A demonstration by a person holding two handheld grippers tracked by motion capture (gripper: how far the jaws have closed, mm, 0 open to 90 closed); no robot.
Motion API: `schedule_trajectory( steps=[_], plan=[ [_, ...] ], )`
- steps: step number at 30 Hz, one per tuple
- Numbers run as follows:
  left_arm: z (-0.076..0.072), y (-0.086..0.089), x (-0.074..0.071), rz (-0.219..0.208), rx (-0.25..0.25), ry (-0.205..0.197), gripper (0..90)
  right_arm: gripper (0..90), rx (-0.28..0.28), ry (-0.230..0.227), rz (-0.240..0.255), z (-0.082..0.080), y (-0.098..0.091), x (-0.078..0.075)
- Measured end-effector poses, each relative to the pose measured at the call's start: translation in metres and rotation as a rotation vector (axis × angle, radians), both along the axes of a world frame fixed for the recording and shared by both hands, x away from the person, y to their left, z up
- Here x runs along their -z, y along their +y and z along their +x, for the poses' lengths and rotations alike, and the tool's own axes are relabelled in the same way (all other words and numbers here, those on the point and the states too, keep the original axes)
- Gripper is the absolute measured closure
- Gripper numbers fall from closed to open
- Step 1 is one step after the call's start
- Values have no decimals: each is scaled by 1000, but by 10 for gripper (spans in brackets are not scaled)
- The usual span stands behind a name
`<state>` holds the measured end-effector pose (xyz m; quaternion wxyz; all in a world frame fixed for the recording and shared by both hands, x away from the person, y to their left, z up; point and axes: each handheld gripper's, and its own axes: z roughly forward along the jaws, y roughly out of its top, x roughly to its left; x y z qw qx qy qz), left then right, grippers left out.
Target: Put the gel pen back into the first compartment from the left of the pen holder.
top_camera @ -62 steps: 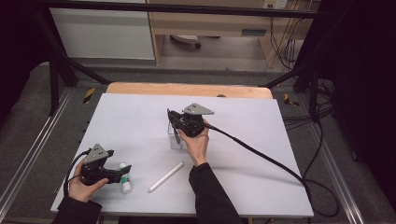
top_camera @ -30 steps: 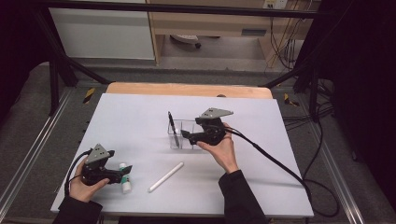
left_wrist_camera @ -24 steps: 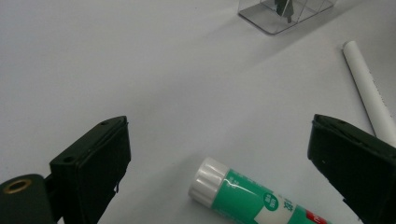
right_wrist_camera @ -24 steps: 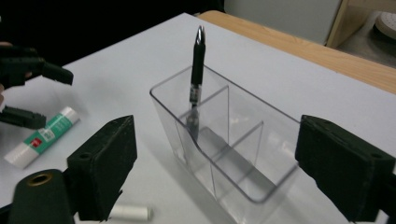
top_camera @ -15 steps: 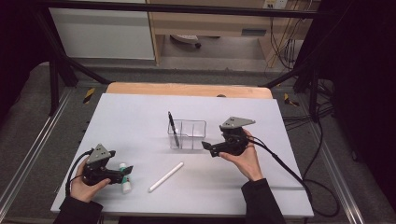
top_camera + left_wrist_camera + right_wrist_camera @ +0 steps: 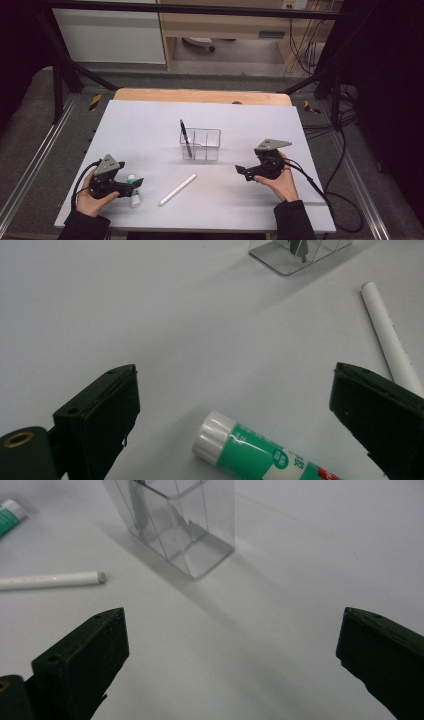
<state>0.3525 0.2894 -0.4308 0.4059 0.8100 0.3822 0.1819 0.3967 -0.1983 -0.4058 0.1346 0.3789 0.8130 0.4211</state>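
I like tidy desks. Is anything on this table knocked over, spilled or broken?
Nothing is spilled or broken. The clear holder stands upright with a black pen leaning in its left compartment. The glue stick and the white stick lie flat on the table, loose rather than put away.

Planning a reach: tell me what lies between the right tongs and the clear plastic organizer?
Nothing: bare white tabletop from right tongs to clear plastic organizer, per right gripper view.
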Motion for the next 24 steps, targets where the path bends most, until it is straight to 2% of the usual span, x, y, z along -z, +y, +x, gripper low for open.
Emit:
schedule_trajectory(
  steps=[7, 11, 15, 24],
  plan=[
    [-2, -2, 0, 4, 11, 5, 56, 4, -12, 18, -5, -6, -19, 17],
    [-2, -5, -2, 5, 18, 7, 56, 4, -20, 23, 11, -10, -27, 22],
    [-3, -10, -3, 10, 29, 10, 56, 5, -33, 34, -5, -15, -36, 29],
    [-6, -27, -7, 29, 59, 16, 56, 5, -10, 42, -5, -24, -50, 39]
  ],
)
